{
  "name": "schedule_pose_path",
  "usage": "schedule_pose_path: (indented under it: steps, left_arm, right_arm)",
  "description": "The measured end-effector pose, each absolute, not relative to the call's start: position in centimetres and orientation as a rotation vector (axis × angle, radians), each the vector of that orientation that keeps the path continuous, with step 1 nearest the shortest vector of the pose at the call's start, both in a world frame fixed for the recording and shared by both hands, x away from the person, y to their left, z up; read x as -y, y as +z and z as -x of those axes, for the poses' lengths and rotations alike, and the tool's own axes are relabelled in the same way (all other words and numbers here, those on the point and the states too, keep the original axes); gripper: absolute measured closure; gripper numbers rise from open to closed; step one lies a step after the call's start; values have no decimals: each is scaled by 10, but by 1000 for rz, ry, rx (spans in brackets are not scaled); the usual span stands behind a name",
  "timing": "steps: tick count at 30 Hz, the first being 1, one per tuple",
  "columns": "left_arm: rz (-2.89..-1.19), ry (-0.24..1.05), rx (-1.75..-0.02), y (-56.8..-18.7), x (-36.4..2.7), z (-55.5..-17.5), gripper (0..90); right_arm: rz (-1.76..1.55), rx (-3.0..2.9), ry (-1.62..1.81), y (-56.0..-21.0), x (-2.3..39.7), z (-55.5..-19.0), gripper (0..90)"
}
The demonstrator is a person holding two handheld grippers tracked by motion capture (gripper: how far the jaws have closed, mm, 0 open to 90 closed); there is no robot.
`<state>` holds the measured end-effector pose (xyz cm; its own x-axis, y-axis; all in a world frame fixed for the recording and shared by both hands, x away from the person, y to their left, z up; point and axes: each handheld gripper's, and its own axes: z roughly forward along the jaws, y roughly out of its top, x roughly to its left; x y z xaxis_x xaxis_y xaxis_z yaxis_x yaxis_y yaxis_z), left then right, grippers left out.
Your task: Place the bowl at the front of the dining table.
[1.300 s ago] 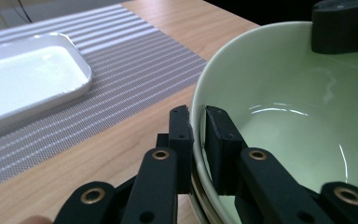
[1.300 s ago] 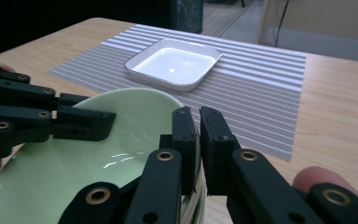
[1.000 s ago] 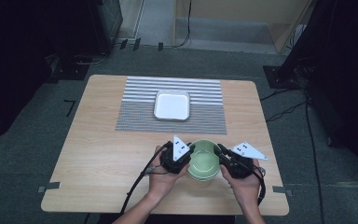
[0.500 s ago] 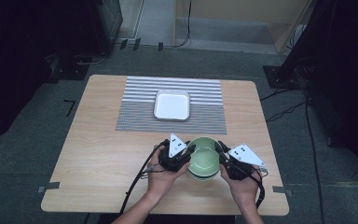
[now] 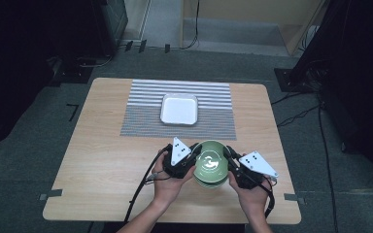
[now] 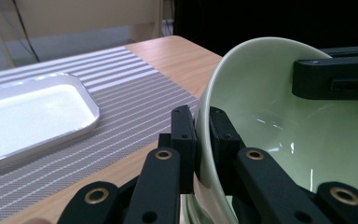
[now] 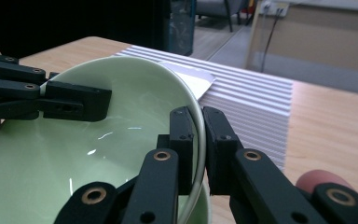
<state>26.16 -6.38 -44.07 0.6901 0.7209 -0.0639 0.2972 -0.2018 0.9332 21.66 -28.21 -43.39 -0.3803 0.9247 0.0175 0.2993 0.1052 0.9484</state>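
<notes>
From above: one green bowl [image 5: 210,162] at near centre of surface [image 5: 102,165], flanked by left gripper [image 5: 193,158] and right gripper [image 5: 230,162]; one white tray [image 5: 179,109] farther off (on one striped mat [image 5: 141,121]). Left gripper view: jaws clamped on bowl rim. Right gripper view: same, opposite rim.

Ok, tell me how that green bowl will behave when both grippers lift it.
The green bowl looks glazed and glossy, so its thin rim may slip between the jaws. It seems rigid, probably ceramic, so likely breakable. With the left gripper and right gripper on opposite rims, it should lift level.
</notes>
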Motion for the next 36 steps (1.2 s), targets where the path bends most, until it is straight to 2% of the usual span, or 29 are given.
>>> schedule_pose_path:
  steps: [3,6,10,13,20,25,27,28,30,33,36]
  left_arm:
    - [-1776,502,-803,-441,62,-259,831]
    - [-1746,537,-806,-439,59,-257,828]
    - [-1725,600,-782,-435,58,-252,820]
    - [-1715,636,-768,-434,58,-249,815]
    - [-1679,685,-772,-436,58,-243,812]
    - [-1652,573,-767,-433,46,-246,780]
    - [-1629,521,-779,-430,39,-247,686]
    - [-1625,511,-795,-428,36,-247,592]
    - [-1624,478,-812,-425,29,-248,467]
    - [-1604,433,-826,-422,17,-249,392]
    - [-1583,409,-824,-417,3,-248,280]
  right_arm:
    - [-1220,-1767,1306,-435,282,-217,827]
    - [-1291,-1769,1307,-436,281,-220,769]
    - [-1357,-1791,1335,-439,281,-224,743]
    - [-1426,-1827,1361,-441,279,-228,814]
    - [-1440,-1807,1273,-436,269,-231,853]
    - [-1403,-1782,1318,-428,270,-229,850]
    - [-1378,-1773,1312,-424,269,-229,850]
    - [-1380,-1773,1314,-422,270,-229,850]
    - [-1394,-1779,1334,-420,272,-231,849]
    - [-1361,-1788,1324,-418,269,-230,850]
    - [-1348,-1791,1300,-418,266,-230,850]
